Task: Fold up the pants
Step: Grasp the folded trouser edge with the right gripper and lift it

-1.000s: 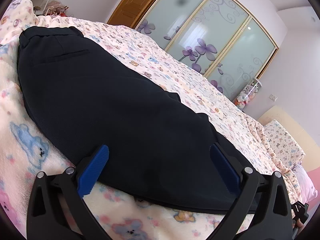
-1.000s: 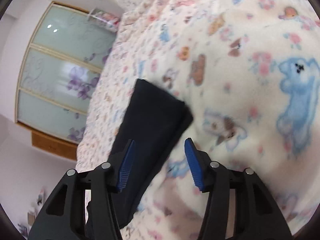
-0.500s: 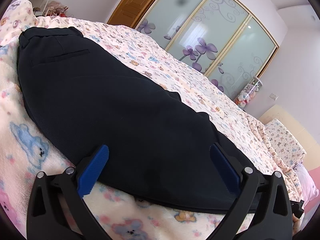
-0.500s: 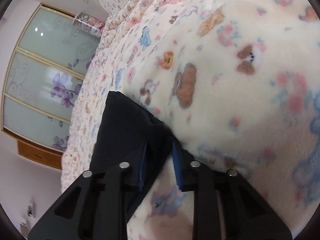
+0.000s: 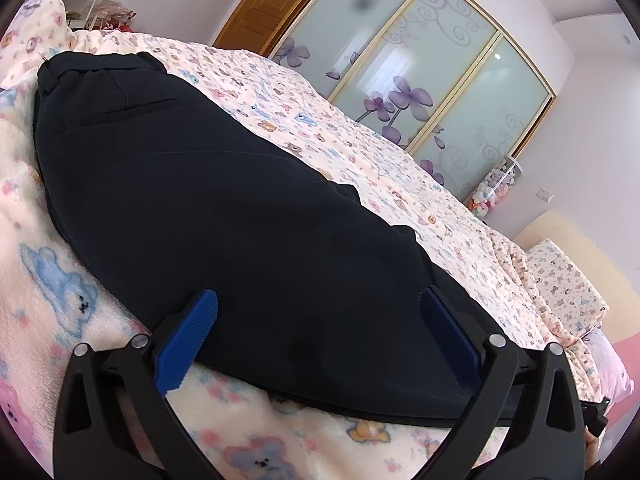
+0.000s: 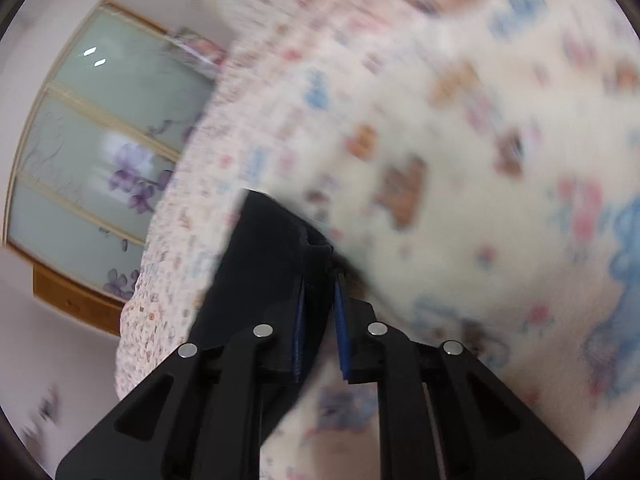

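The dark pants (image 5: 224,216) are laid out lengthwise on the bed (image 5: 360,128), the waistband at the end far from the left gripper (image 5: 320,332), whose jaws are spread wide over the near edge of the cloth and hold nothing. The right gripper (image 6: 320,304) is pinched on a corner of the pants at what is judged to be the cuff end, though that view is blurred. Only a little cloth appears to be caught there, so it could slip out if pulled fast. Because the pants are unheld at the left gripper, they could be dragged or bunched across the bed, and the fold could be left crooked.
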### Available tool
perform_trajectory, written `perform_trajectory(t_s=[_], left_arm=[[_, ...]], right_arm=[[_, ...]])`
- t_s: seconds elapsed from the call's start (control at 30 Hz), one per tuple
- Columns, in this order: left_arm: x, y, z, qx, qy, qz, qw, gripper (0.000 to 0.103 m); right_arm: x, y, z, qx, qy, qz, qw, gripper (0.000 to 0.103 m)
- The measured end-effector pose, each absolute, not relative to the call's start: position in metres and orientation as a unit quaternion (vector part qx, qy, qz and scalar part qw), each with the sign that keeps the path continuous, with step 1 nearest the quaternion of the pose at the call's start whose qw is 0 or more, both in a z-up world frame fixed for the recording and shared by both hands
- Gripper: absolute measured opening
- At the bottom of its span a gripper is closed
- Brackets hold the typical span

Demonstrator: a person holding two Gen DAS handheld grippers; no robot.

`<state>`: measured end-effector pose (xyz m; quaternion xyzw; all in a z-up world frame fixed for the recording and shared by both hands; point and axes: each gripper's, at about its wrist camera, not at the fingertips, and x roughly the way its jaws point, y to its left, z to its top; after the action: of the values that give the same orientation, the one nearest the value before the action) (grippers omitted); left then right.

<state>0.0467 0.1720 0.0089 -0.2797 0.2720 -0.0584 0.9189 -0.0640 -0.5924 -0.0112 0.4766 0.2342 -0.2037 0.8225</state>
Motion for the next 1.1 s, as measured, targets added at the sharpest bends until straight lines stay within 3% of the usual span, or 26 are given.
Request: perform_trajectory(t_s=[0.23,0.4,0.57,0.77,1.03,1.1], left_arm=[[0.047,0.175,0.009,-0.284,0.272,-0.061,0.917,0.101],[0.045,0.174,0.009,-0.287,0.271,-0.062,0.917,0.101],[0.045,0.174,0.009,-0.288,0.271,-0.063,0.917,0.101],[0.044,0.174,0.009,-0.289,0.272,-0.068,0.915,0.101],[0.041,0.174,0.01,-0.291,0.272,-0.068,0.915,0.101],[0.041,0.174,0.01,-0.292,0.272,-0.068,0.915,0.101]], right_arm=[[-0.035,-0.505,0.076,0.337,0.191,-0.091,0.917,0.013],[-0.006,-0.408,0.104,0.263,0.194,0.027,0.945,0.013],[0.018,-0.3,0.093,0.201,0.232,0.153,0.939,0.013],[0.042,-0.215,0.007,0.128,0.366,0.188,0.903,0.013],[0.041,-0.205,0.048,0.154,0.288,0.199,0.924,0.013],[0.05,-0.182,0.047,0.132,0.303,0.22,0.918,0.014]])
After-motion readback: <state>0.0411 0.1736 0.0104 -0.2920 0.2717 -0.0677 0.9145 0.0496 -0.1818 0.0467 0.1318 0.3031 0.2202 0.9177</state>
